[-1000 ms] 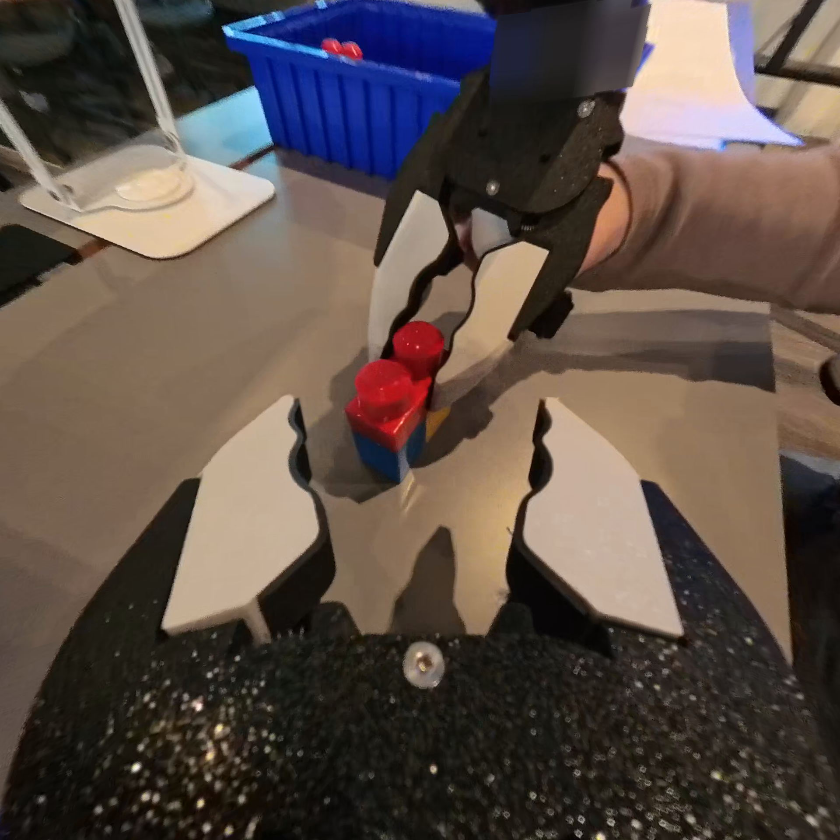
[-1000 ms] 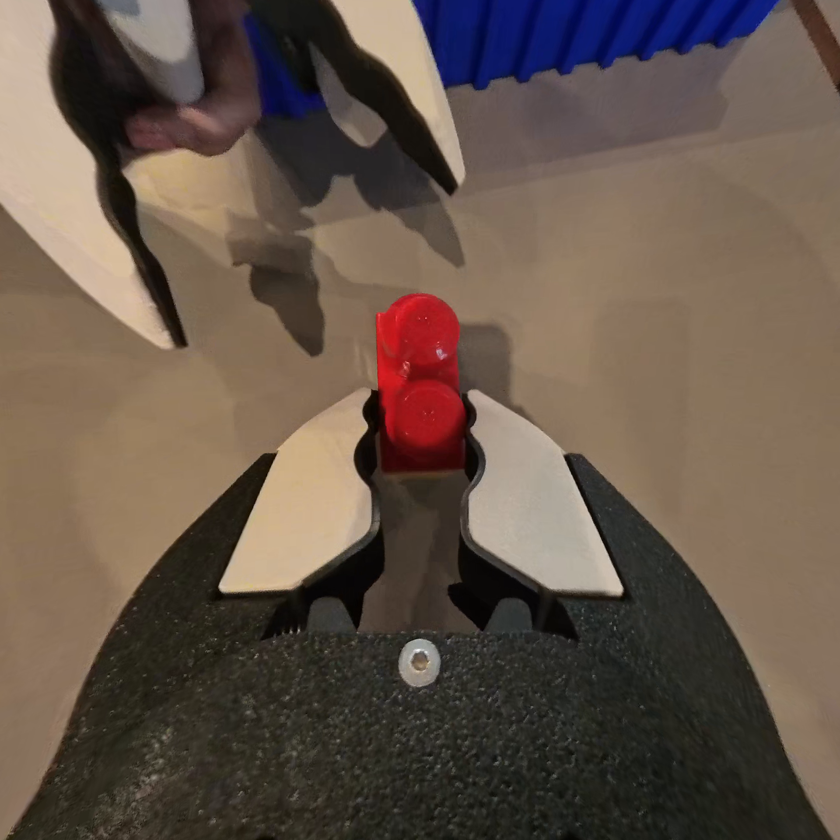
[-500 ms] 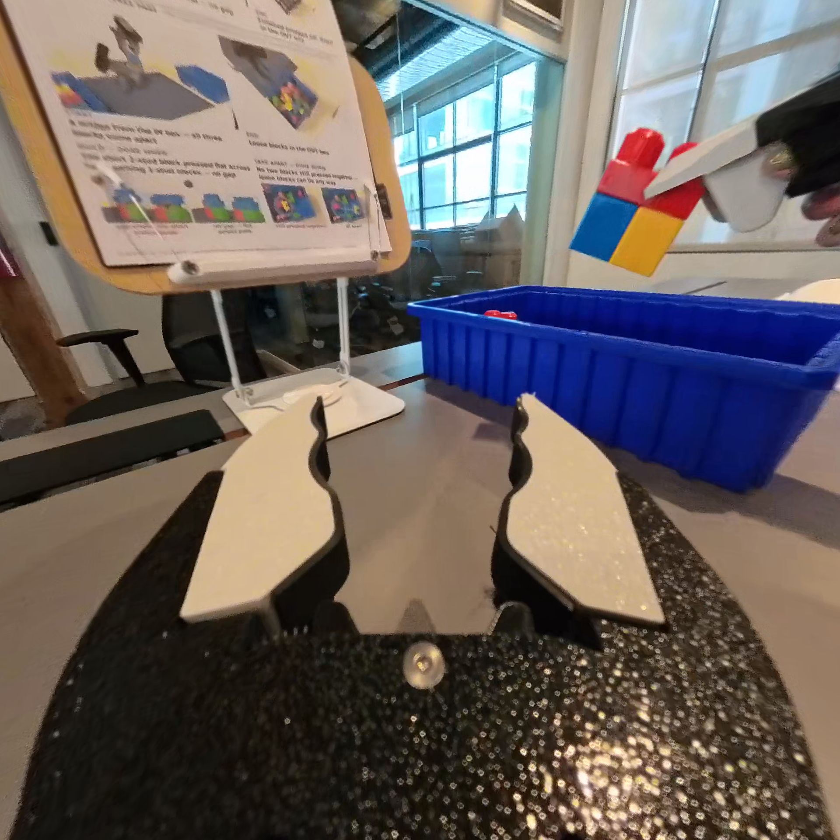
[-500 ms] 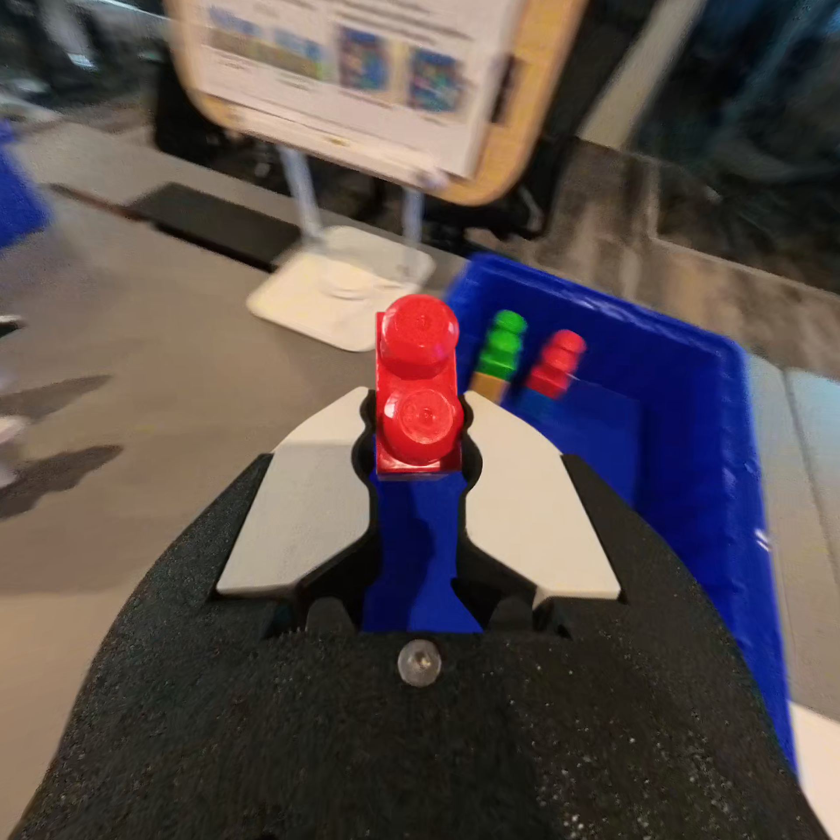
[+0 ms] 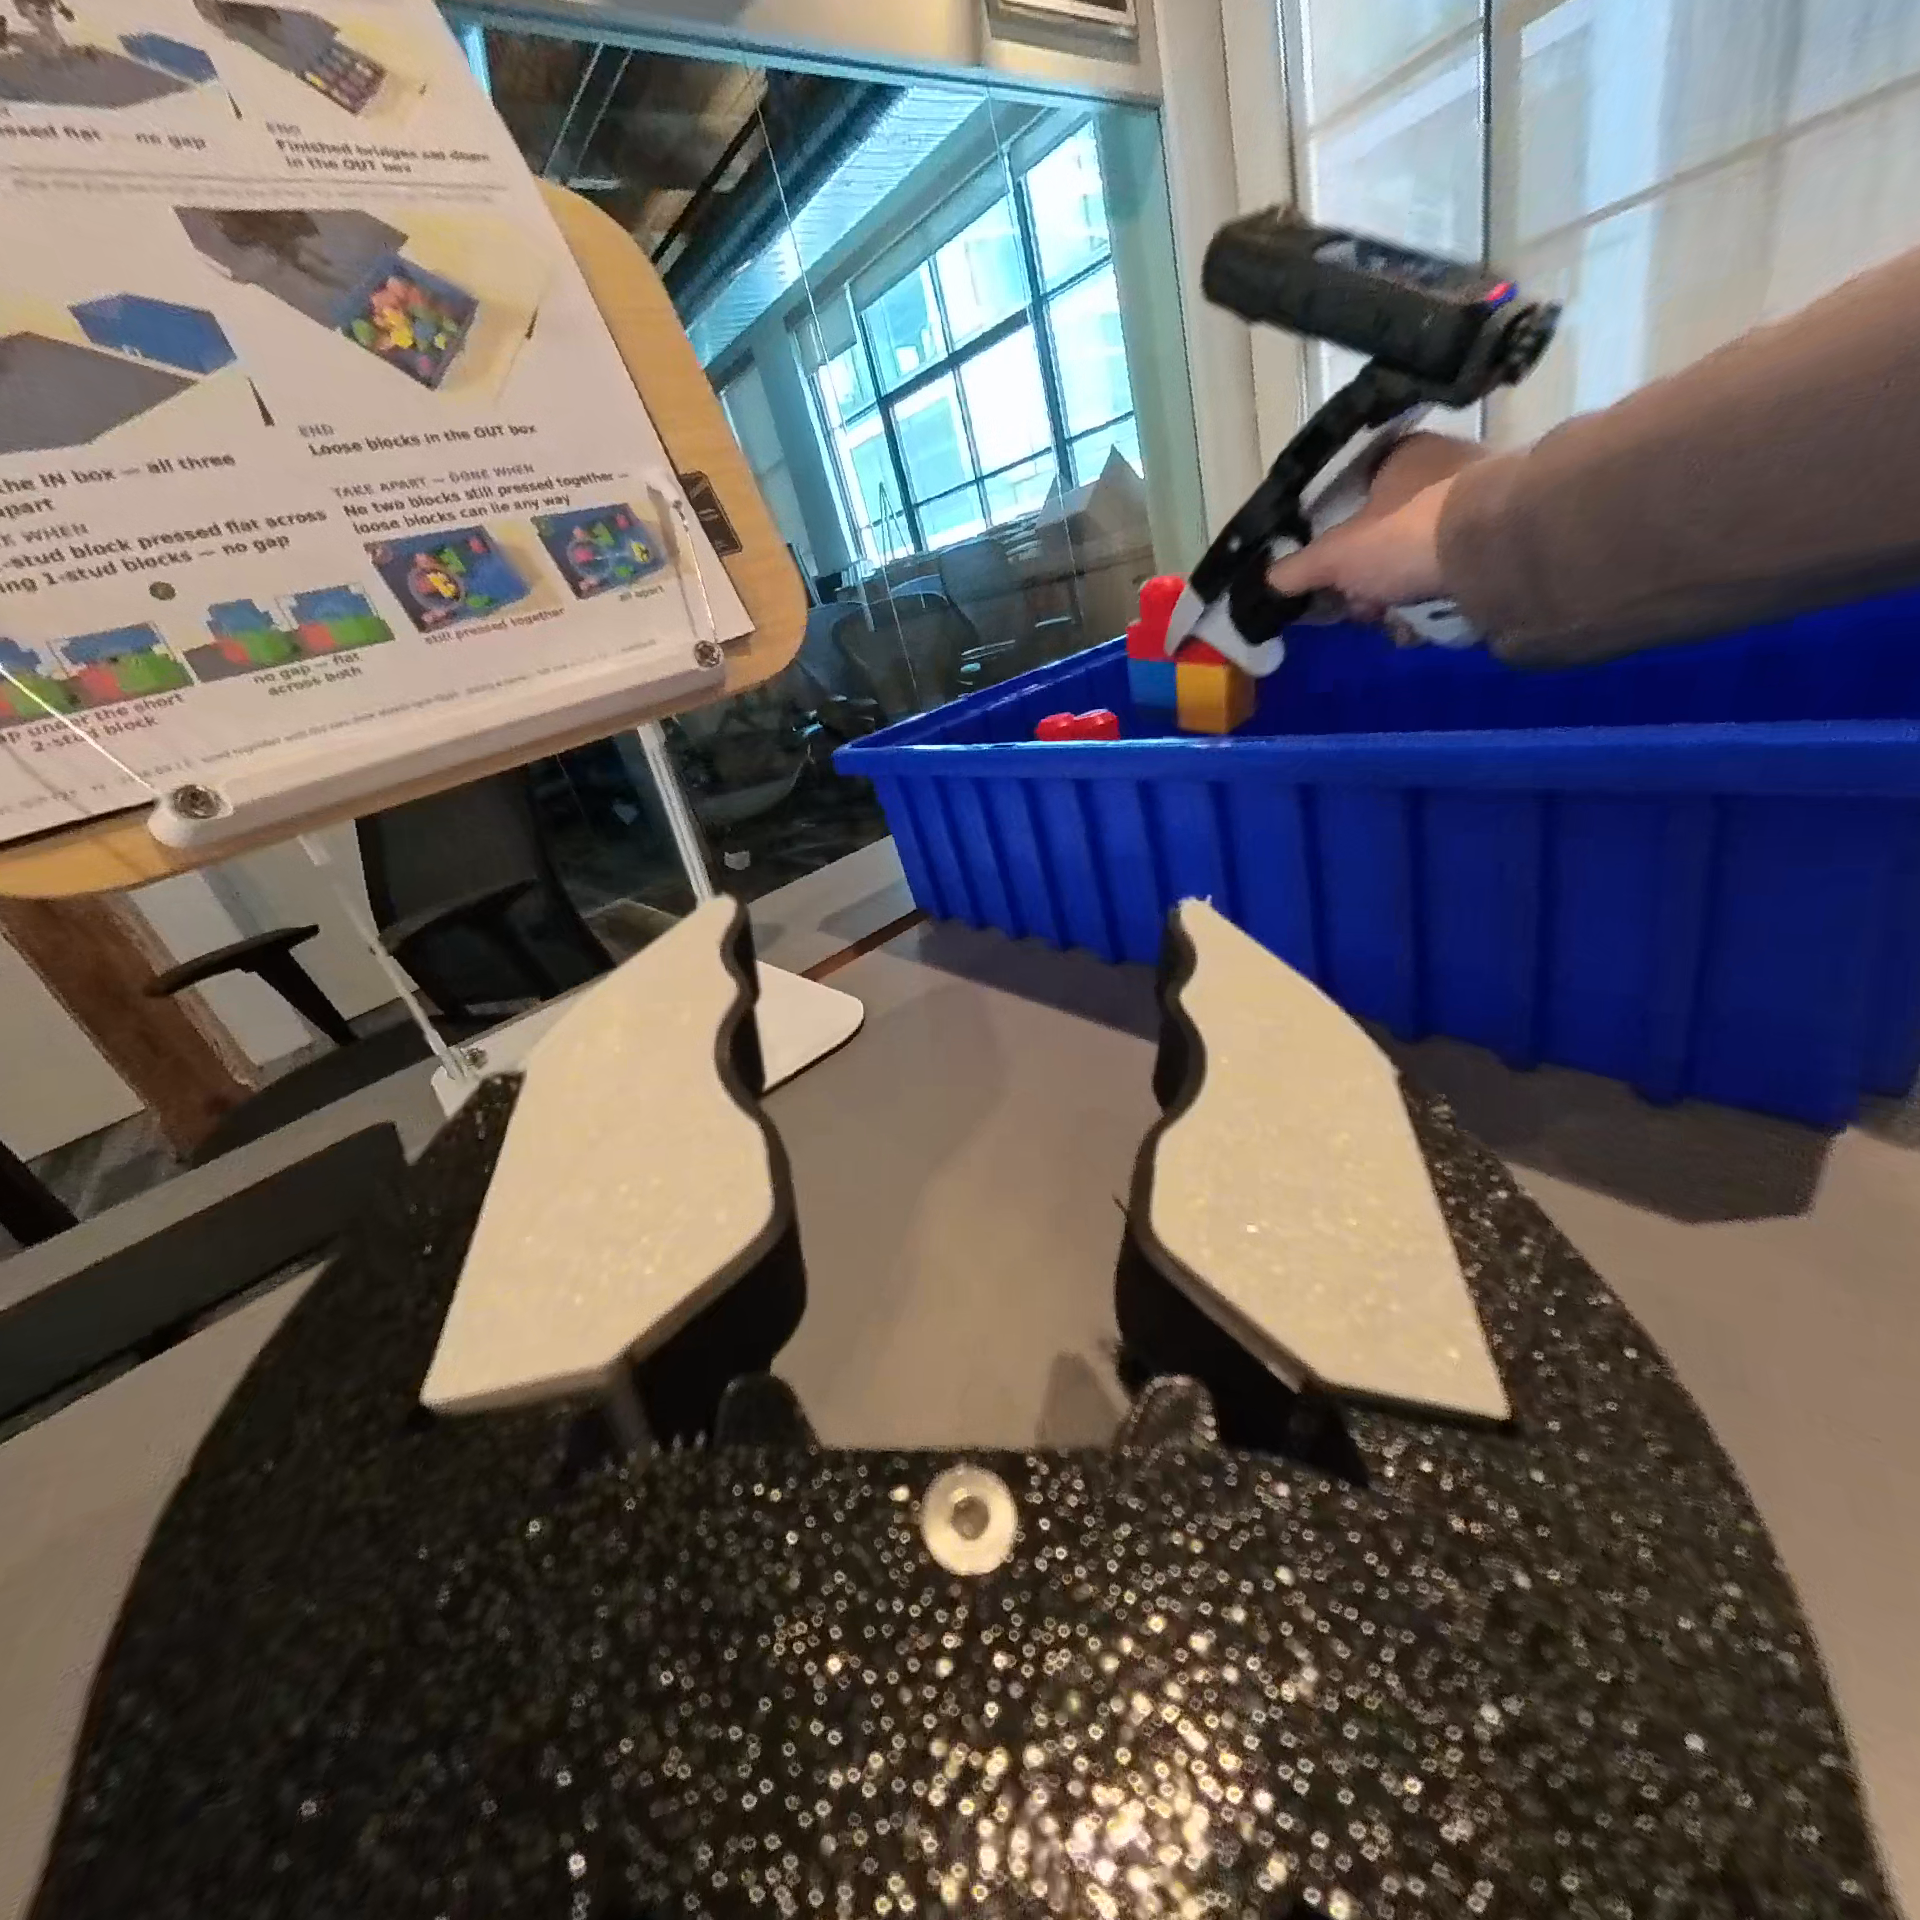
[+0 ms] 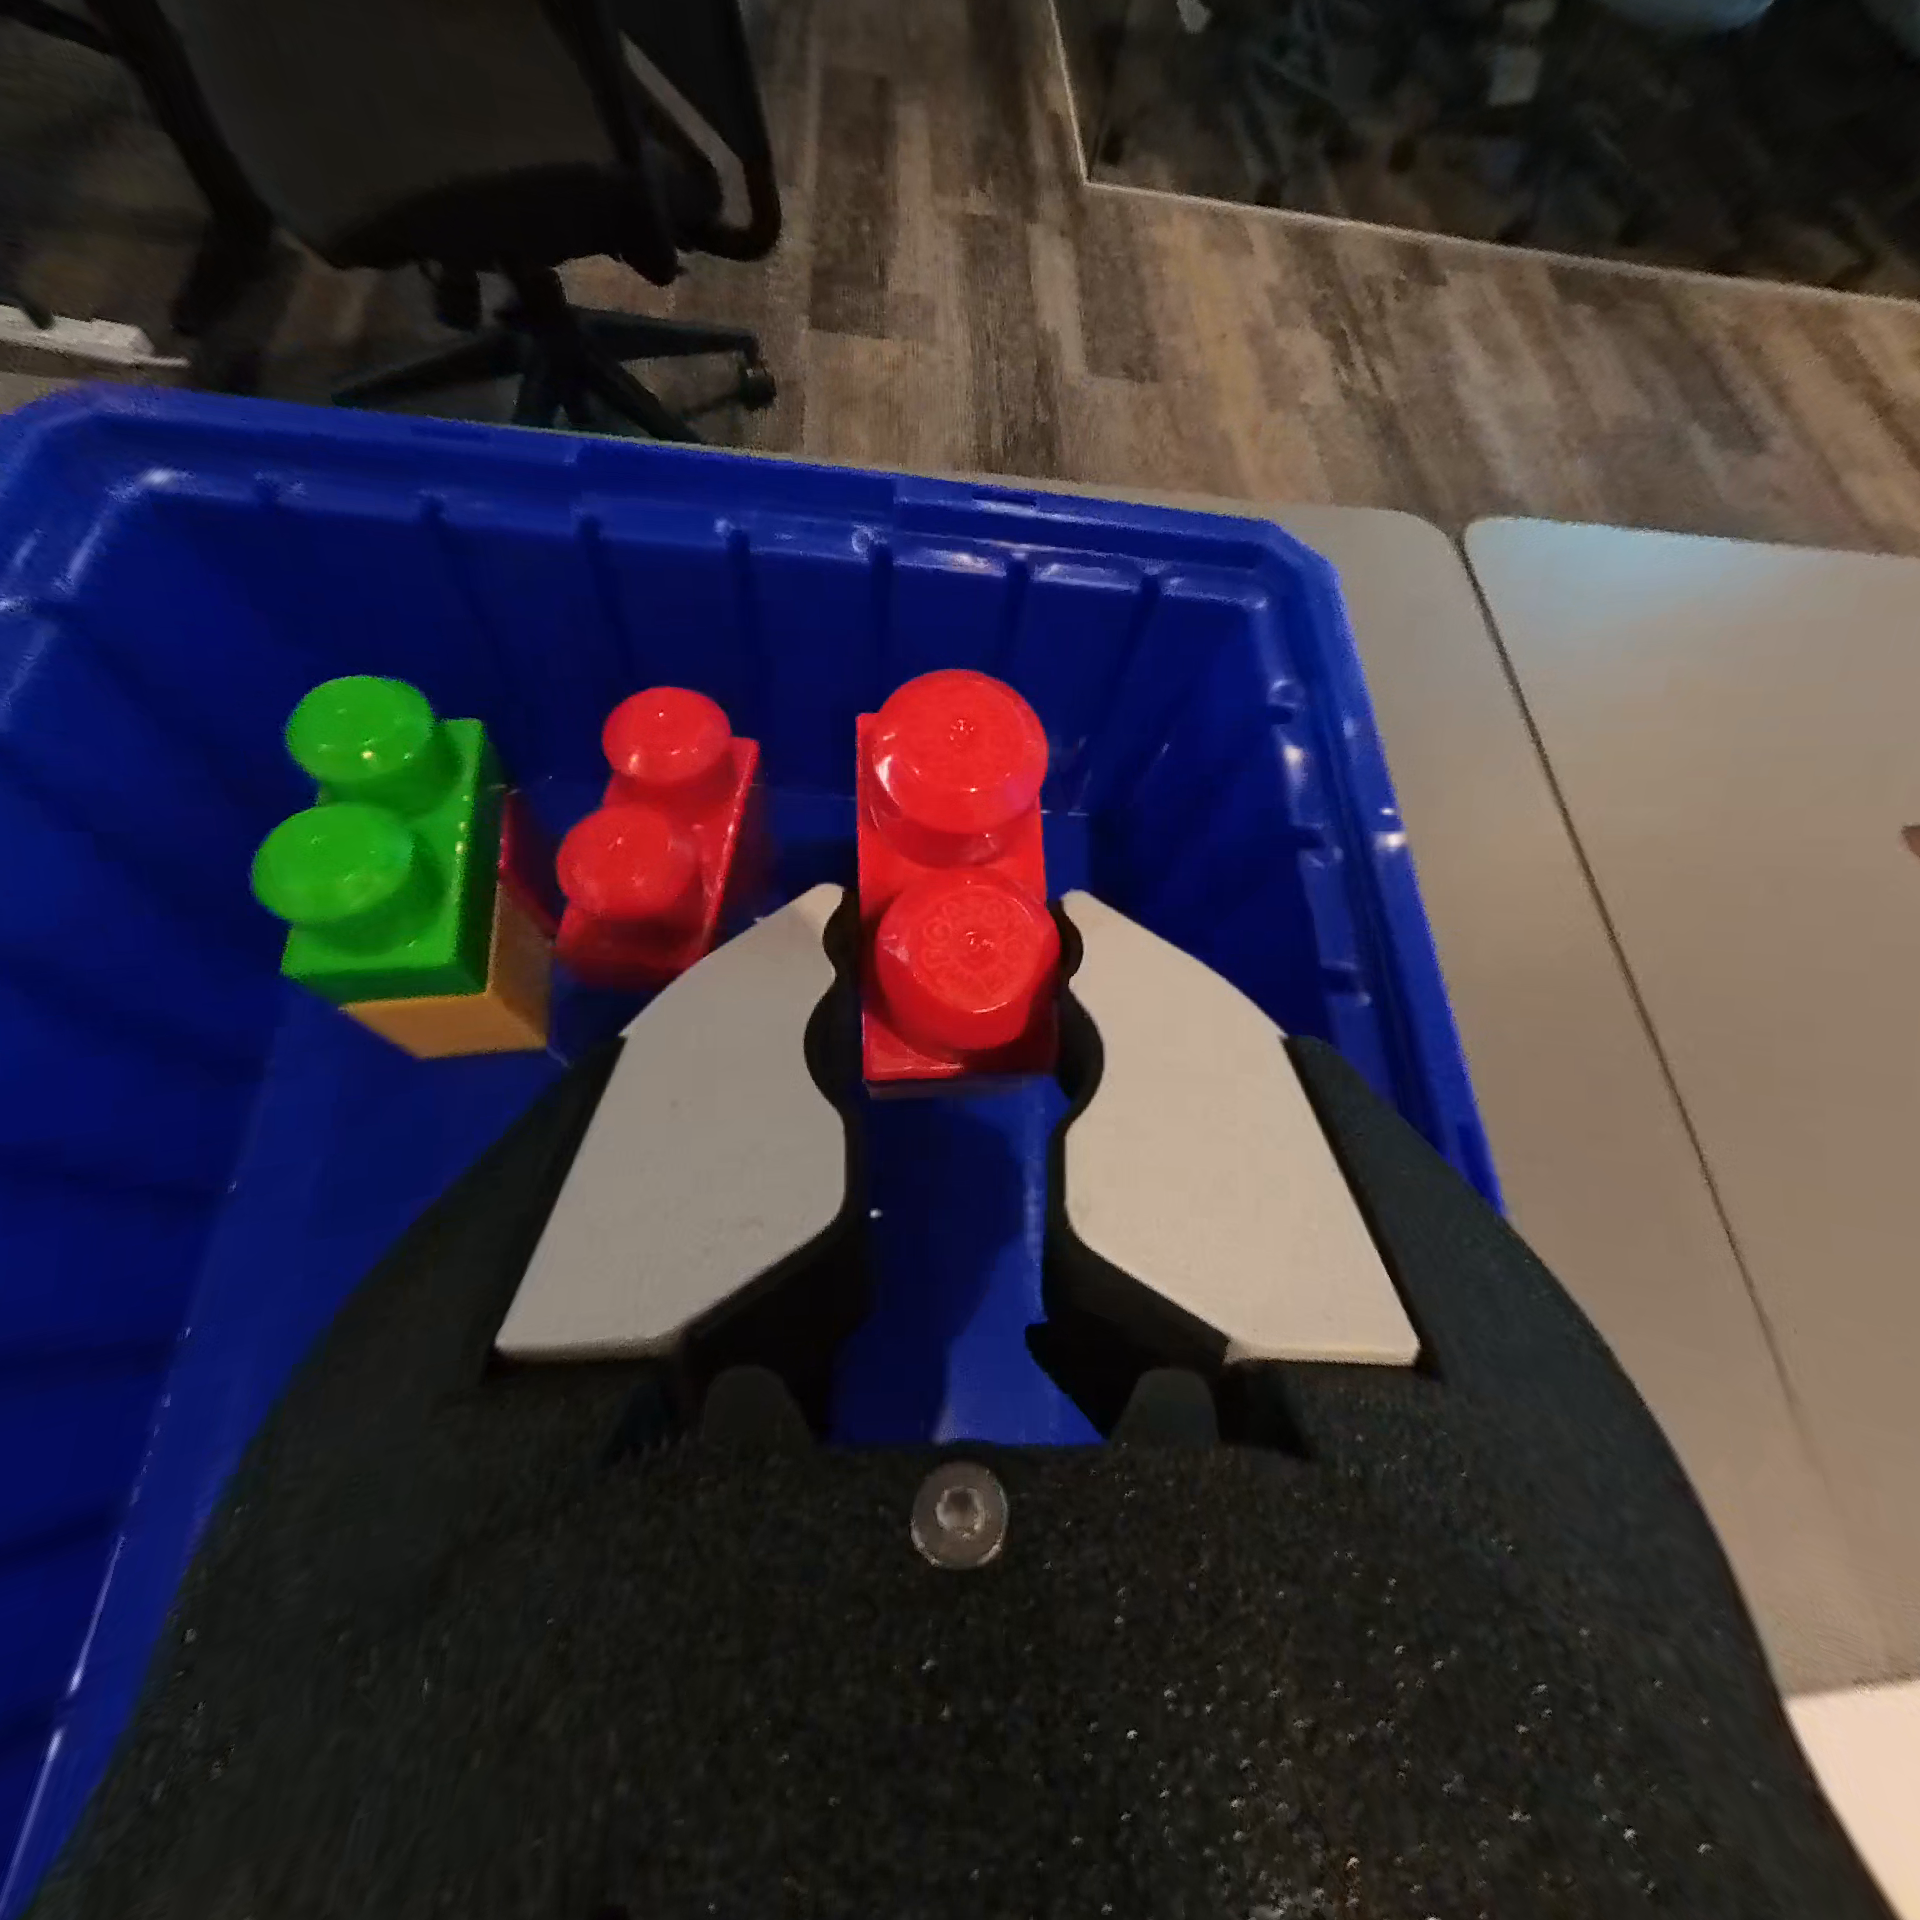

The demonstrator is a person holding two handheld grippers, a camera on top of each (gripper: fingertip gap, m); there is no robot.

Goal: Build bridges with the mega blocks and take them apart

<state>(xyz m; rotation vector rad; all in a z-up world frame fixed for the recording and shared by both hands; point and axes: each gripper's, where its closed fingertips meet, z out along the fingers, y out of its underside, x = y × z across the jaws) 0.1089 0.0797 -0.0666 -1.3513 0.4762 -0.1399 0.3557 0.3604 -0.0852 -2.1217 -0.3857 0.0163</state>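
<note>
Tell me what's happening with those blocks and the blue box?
A person is using two hand-held claws. The right claw is shut on a little bridge: a red two-stud plastic block on top of one blue and one yellow block. It is holding it over the blue plastic bin, low inside. Two other block stacks, a green-topped one and a red-topped one, already sit there. The left claw is open and empty above the grey table.

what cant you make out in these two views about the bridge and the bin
- Right wrist view: the held bridge shows only its red top; that hides the lower blocks, and whether it touches the bin floor.
- Left wrist view: the bin wall hides most of its contents.
- Right wrist view: the right gripper body covers the near bin floor.
- Left gripper: open, holding nothing.
</note>
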